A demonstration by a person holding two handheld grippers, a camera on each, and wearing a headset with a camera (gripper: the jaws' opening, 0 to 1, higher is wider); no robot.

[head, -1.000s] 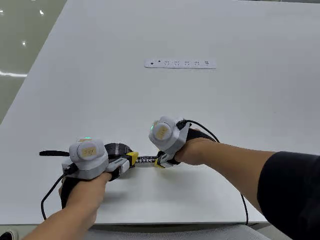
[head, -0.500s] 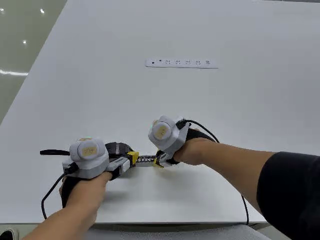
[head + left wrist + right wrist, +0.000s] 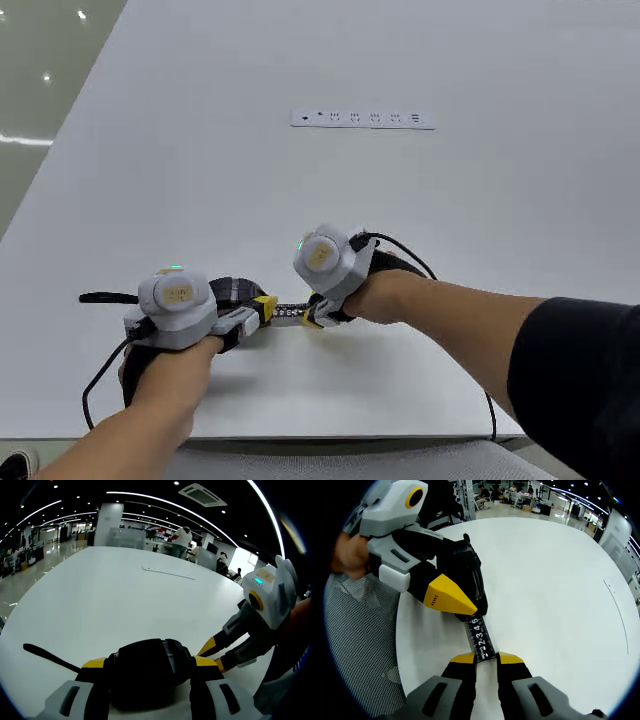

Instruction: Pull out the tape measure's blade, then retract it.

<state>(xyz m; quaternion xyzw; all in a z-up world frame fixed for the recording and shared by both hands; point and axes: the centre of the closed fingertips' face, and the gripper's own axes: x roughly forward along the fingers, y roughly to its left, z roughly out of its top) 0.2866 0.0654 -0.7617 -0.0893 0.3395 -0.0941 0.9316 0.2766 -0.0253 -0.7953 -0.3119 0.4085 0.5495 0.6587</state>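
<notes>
The yellow-tipped fingers [image 3: 462,660] of the right gripper [image 3: 485,657] are pinched narrow on the very tip of the blade [image 3: 479,635]. Only a short stretch of blade is drawn out, with printed numerals up to 5. The left gripper [image 3: 149,662] clamps the black tape measure case [image 3: 142,682] from both sides. The case sits on the white table [image 3: 450,200] near its front edge, its wrist strap [image 3: 47,656] trailing away.

The main risk looks like the thin pinch slipping, so the spring snaps the blade back early. A pull off the blade's line could kink it, or twist the rounded case in the left gripper's 2 fingers.
</notes>
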